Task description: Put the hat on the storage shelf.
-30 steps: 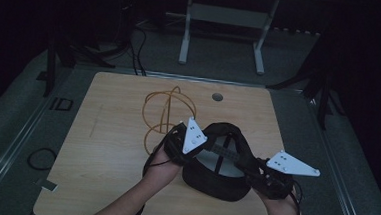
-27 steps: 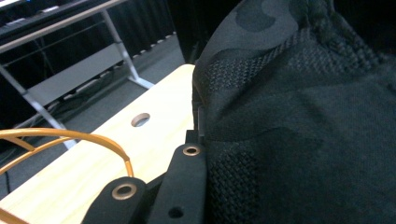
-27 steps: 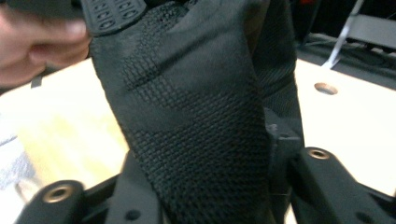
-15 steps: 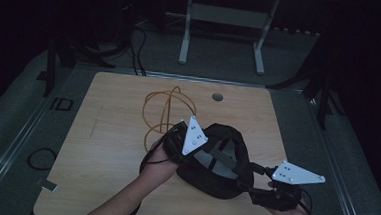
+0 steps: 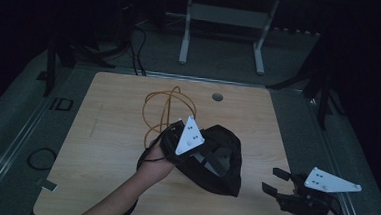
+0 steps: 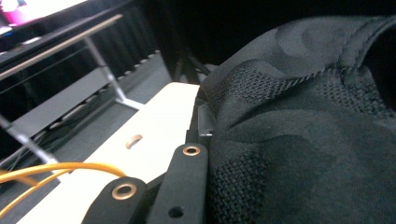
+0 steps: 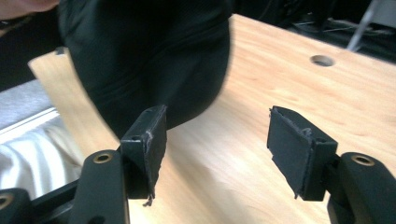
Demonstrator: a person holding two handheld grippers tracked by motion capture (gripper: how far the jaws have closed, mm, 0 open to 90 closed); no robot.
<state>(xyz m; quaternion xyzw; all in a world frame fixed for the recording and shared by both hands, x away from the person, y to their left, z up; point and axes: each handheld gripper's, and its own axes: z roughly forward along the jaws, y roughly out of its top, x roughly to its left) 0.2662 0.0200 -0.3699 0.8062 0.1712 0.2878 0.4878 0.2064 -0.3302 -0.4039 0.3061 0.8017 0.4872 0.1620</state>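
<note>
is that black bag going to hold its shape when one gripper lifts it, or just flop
Probably flop. The black bag is woven fabric that already sags and creases where the left gripper holds its edge. Its rough mesh weave should give the fingers good purchase, so slipping seems unlikely. It looks light and apparently empty, so it would likely drag across the table rather than roll or tip.

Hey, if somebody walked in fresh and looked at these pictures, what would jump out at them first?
Probably the black bag near the middle front of the wooden table, its fabric clamped by the left gripper. Next, the right gripper at the table's front right corner, fingers spread apart with nothing between them. Behind the bag, a loop of orange cable lies on the table, bright against the dark room.
</note>
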